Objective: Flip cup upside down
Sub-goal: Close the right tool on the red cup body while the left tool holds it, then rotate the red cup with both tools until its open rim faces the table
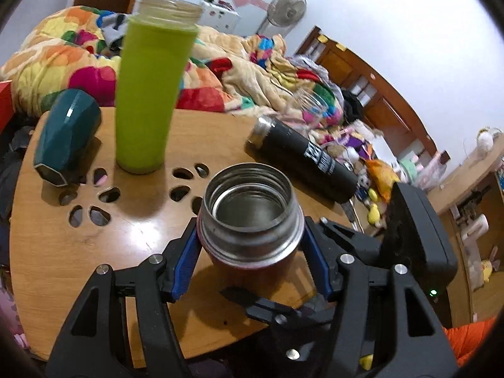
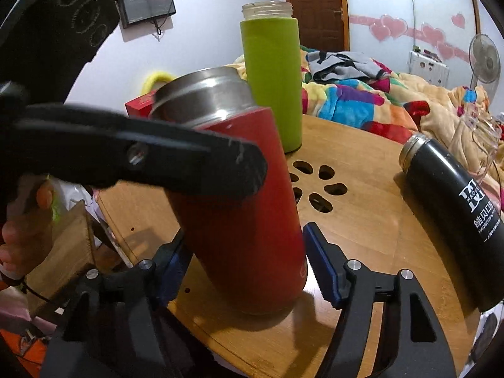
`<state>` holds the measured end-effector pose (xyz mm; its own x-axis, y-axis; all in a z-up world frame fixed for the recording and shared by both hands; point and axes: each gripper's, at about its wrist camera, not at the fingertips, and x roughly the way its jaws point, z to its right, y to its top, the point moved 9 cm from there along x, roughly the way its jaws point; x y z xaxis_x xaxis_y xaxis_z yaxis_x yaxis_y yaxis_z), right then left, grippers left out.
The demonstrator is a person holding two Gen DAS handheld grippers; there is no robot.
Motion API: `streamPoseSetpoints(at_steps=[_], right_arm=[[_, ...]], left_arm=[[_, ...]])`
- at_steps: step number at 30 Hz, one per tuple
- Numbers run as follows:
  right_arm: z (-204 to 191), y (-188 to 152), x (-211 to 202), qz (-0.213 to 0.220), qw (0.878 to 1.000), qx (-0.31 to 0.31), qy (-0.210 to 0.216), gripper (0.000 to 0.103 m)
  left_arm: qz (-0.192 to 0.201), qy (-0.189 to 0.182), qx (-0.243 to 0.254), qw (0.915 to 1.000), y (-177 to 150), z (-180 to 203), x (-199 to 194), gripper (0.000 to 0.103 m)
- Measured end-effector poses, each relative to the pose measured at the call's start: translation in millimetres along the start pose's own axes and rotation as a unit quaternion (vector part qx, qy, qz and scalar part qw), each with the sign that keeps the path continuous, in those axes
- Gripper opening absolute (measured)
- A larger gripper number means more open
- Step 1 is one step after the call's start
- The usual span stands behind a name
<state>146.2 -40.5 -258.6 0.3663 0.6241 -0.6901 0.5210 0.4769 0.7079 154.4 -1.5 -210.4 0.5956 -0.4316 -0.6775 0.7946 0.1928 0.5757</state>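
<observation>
- On the far left of my left camera, a teal cup (image 1: 64, 140) lies on its side on the round wooden desk (image 1: 63, 252).
- Next to it a green bottle (image 1: 151, 94) stands up straight with no lid. It is apart from the teal cup.
- In the middle is the red cup (image 1: 252, 220). It has a silver neck and its open mouth points up at my left camera.
- My left hand-held gripper (image 1: 250, 252) has the red cup between its two blue pads (image 1: 186, 264). The pads press on both sides, just under the silver neck.
- To the right a black bottle (image 1: 302, 160) lies on its side on the desk. A clear glass (image 1: 310, 100) is behind it, but it is blurry.
- Behind the desk is a bed with a bright blanket (image 1: 63, 53).
- In my right camera, the left hand-held gripper's black finger (image 2: 157, 157) crosses the top of the red cup (image 2: 245, 220).
- The red cup leans a bit to the left. Its bottom seems to rest on the desk (image 2: 362, 163).
- My right hand-held gripper (image 2: 249, 267) is wide open around the bottom of the red cup. The right pad (image 2: 321, 267) is just beside the cup, not touching. The left pad is partly hidden, so I cannot tell if it touches.
</observation>
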Motion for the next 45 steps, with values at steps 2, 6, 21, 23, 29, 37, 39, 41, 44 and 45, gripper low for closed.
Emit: streamPoseSetpoints(at_steps=[2, 6, 21, 23, 29, 37, 39, 41, 44, 45], right_arm=[[-2.4, -1.0, 0.0, 0.000, 1.000, 0.000, 0.000, 0.063], [-8.2, -2.6, -2.4, 0.002, 1.000, -0.004, 0.001, 0.060], [-11.1, -10.6, 7.7, -0.012, 1.000, -0.001, -0.001, 0.059], [-11.5, -11.6, 7.5, -0.013, 1.000, -0.003, -0.004, 0.059], [-7.9, -20.7, 3.7, -0.010, 1.000, 0.028, -0.007, 0.060], [-5.9, -30.1, -1.3, 0.004, 0.998, 0.051, -0.039, 0.059], [-6.4, -26.5, -5.6, 0.011, 0.998, 0.044, -0.050, 0.059], [-6.5, -21.2, -14.2, 0.024, 0.997, 0.040, -0.054, 0.059], [-6.1, -9.8, -27.0, 0.044, 0.997, 0.030, -0.063, 0.059], [-6.3, -6.5, -30.1, 0.048, 0.996, 0.027, -0.065, 0.059]], left_arm=[[0.014, 0.023, 0.001, 0.9996, 3.4, -5.3, -0.6, 0.065], [0.022, 0.065, 0.008, 0.9976, 4.7, -15.3, 5.5, 0.067], [0.037, 0.143, 0.041, 0.9881, -5.2, -29.0, 13.0, 0.067], [0.045, 0.129, 0.047, 0.9895, -4.2, -22.5, 7.8, 0.059], [0.041, 0.111, 0.091, 0.9887, -5.6, 3.8, 4.7, 0.019], [0.025, 0.116, 0.100, 0.9879, -16.5, 6.5, 13.1, 0.008], [0.028, 0.108, 0.093, 0.9894, -14.8, 5.5, 9.9, 0.007], [0.031, 0.099, 0.085, 0.9910, -11.4, 5.2, 5.8, 0.006], [0.037, 0.090, 0.078, 0.9922, -6.1, 6.4, -0.5, 0.005], [0.039, 0.086, 0.076, 0.9926, -4.1, 6.9, -3.1, 0.005]])
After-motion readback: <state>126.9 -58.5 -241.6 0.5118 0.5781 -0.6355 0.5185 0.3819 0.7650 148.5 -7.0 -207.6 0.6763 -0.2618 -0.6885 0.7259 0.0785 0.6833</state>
